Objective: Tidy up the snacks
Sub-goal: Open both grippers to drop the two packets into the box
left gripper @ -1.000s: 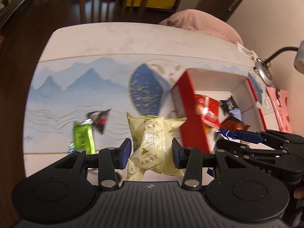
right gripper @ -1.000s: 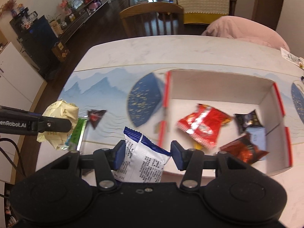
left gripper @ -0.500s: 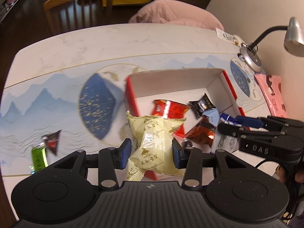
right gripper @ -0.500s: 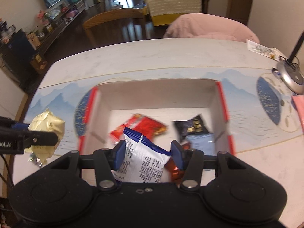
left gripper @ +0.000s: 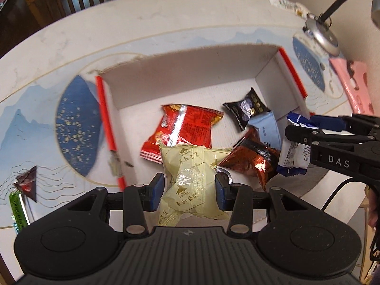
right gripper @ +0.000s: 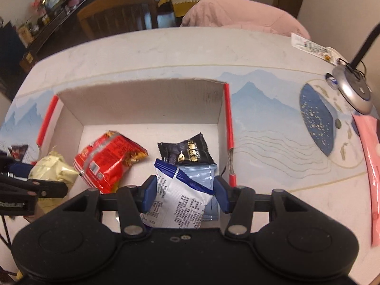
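Pale yellow plastic, printed with gold characters and small stars, wraps the snack packet [left gripper: 190, 180] pinched between the blue jaws of the left gripper [left gripper: 188, 191], above the near edge of an open box [left gripper: 180, 83]. The right gripper [right gripper: 185, 193] has its jaws pressed on a white packet with a blue top edge [right gripper: 180, 201], covered in small black print, also over the box.

The box is white inside with red edges. On its floor lie a red crinkled bag [left gripper: 185, 128], a black sachet [left gripper: 247, 108], a light blue sachet [left gripper: 267, 130] and a shiny copper-red packet [left gripper: 251, 159].

The desk [left gripper: 166, 23] is pale marble with a mat of blue mountains and dark blue gold-flecked ovals. A green packet [left gripper: 17, 207] and a small dark triangular one [left gripper: 27, 182] lie on its left side. A silver lamp base [left gripper: 320, 35] and a pink booklet [left gripper: 353, 85] sit at right. Beyond are a wooden chair [right gripper: 118, 14] and a pink cushion [right gripper: 237, 14].
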